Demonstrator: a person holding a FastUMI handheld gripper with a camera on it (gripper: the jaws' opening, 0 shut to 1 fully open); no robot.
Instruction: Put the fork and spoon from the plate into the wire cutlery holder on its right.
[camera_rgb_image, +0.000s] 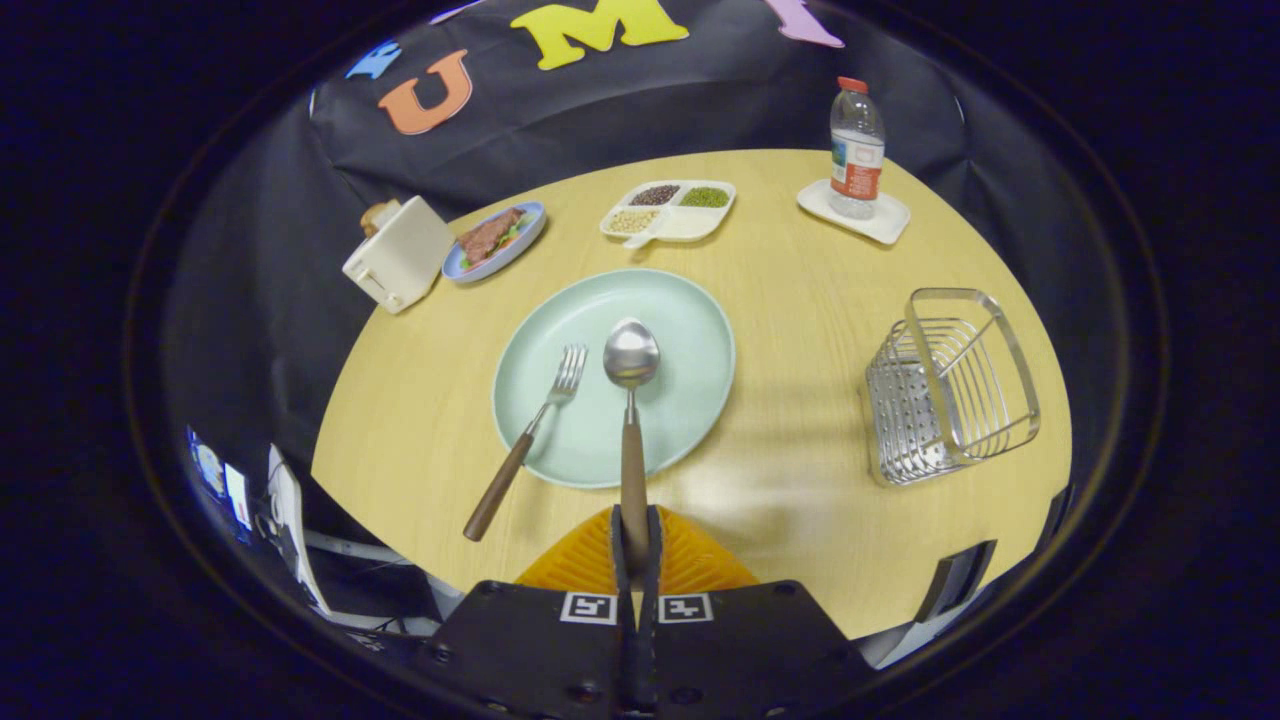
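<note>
Fingers (635, 545) clamp the spoon (631, 400) by its brown handle, bowl out over the green plate (690, 330). We see the fork (530, 435) lying across the plate's near rim, and the wire holder (945, 385) well right on the counter (800, 290).

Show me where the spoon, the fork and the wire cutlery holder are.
spoon (631, 355): gripper view, on its bowl, over the plate; the gripper's fingers clamp its handle.
fork (568, 372): gripper view, on its tines, lying on the plate.
wire cutlery holder (905, 410): gripper view, on its perforated front wall.
</note>
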